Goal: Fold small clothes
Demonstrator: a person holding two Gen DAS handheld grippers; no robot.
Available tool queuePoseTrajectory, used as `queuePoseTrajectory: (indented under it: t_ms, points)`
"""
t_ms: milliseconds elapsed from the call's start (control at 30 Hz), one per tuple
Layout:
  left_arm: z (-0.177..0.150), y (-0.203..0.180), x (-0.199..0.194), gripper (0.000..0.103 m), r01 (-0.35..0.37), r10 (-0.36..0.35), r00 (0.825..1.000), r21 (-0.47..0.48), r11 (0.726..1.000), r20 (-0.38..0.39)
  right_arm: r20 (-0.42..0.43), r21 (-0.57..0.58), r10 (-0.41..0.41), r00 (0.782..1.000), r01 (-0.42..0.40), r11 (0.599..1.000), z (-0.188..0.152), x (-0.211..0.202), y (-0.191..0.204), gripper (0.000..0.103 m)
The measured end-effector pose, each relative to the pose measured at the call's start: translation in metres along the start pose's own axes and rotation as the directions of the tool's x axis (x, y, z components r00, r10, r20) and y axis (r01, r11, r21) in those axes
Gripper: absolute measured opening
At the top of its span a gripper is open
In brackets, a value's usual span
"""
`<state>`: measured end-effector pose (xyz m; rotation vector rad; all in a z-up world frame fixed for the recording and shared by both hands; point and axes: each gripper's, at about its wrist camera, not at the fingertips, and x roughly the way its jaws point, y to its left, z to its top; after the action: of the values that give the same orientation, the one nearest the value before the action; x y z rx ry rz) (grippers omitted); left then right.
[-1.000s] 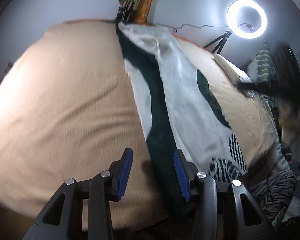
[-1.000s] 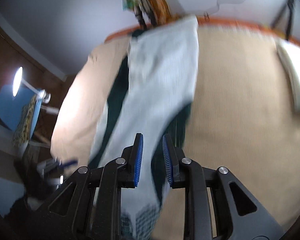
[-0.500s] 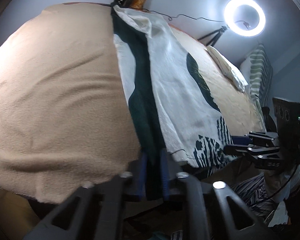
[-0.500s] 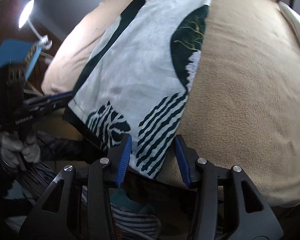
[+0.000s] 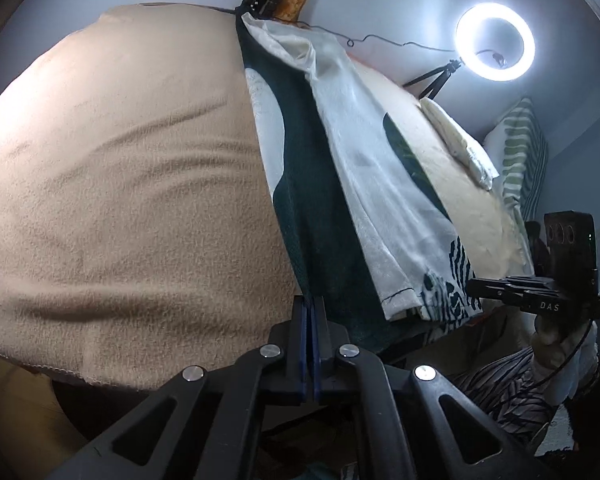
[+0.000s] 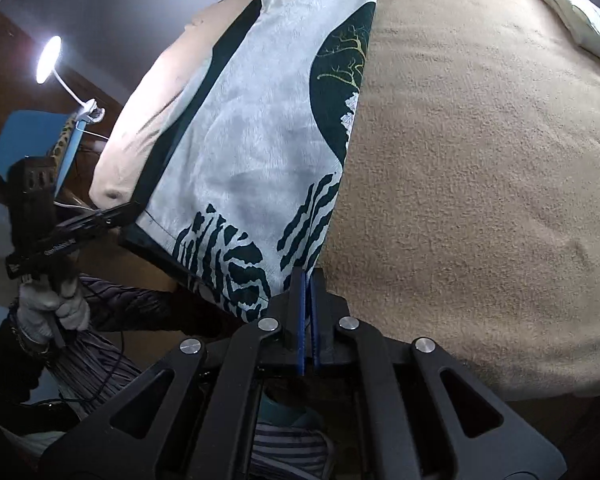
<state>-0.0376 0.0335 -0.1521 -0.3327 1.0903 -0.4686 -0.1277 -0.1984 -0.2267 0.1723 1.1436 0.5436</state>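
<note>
both grippers, left [image 5: 310, 312] right [image 6: 307, 280], now clamped on one garment [image 5: 364, 184] (near corners).

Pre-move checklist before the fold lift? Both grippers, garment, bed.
1. Left gripper shut on the garment at its dark near edge: ok.
2. Right gripper shut on the striped near corner of the garment: ok.
3. Garment lying lengthwise on the tan blanket, no big bunching: ok.
4. Far end of the garment free to lift: cannot tell, it reaches the clutter at the bed's far edge.
5. Blanket not caught in either grip: cannot tell.
6. Folded white cloth apart from the garment: ok.
</note>
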Motion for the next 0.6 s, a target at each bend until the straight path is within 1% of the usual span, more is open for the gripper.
queuePoseTrajectory:
  t_ms: [67,100,167,200,233,300,333,367,433,533,567,600]
  points:
    - [0.002,-0.003,-0.009,0.0,0.004,-0.005,1.0,0.015,1.0,0.026,0.028,-0.004,0.017,0.999,-0.017,1.0,0.001,-0.011,0.0,0.003]
    - [0.002,-0.004,-0.009,0.0,0.002,-0.002,1.0,0.026,1.0,0.028,0.032,-0.007,0.024,0.999,-0.023,1.0,0.0,-0.013,-0.002,0.003]
    - [-0.001,-0.004,-0.005,0.0,-0.019,0.018,1.0,0.034,0.999,0.012,-0.009,-0.007,0.019,1.0,-0.019,1.0,-0.003,-0.005,-0.006,0.003]
    - [-0.003,-0.003,-0.002,0.0,-0.02,0.02,1.0,0.031,0.999,0.001,-0.034,-0.012,0.008,0.999,-0.008,1.0,-0.003,-0.001,-0.008,0.003]
    - [-0.004,-0.002,0.0,0.0,-0.02,0.02,1.0,0.026,0.999,-0.007,-0.034,-0.013,-0.011,0.999,0.011,1.0,-0.002,-0.001,-0.008,0.003]
    - [-0.005,0.0,0.002,0.0,-0.013,0.013,1.0,0.012,1.0,-0.015,-0.004,-0.008,-0.039,0.999,0.039,0.999,0.007,-0.005,-0.008,0.006]
    - [-0.005,0.0,0.002,0.0,-0.012,0.012,1.0,0.013,1.0,-0.015,0.016,-0.005,-0.039,0.999,0.039,0.999,0.012,-0.006,-0.008,0.01]
    - [-0.004,0.0,0.002,0.0,-0.014,0.014,1.0,0.018,1.0,-0.014,0.04,-0.007,-0.052,0.998,0.052,0.999,0.019,-0.007,-0.006,0.02]
    - [-0.004,-0.002,0.002,0.0,-0.02,0.02,1.0,0.026,0.999,-0.012,0.073,-0.035,-0.112,0.991,0.115,0.993,0.037,0.0,0.001,0.032]
    - [-0.005,-0.004,0.003,0.0,-0.029,0.029,1.0,0.035,0.999,-0.009,0.067,-0.065,-0.156,0.986,0.16,0.985,0.058,0.019,0.01,0.033]
    - [-0.005,-0.004,0.003,0.0,-0.031,0.031,0.999,0.039,0.999,-0.008,0.069,-0.091,-0.181,0.981,0.187,0.978,0.062,0.026,0.015,0.031]
    - [-0.004,-0.005,0.003,0.0,-0.032,0.033,0.999,0.041,0.999,-0.006,0.085,-0.116,-0.202,0.976,0.211,0.971,0.062,0.028,0.018,0.026]
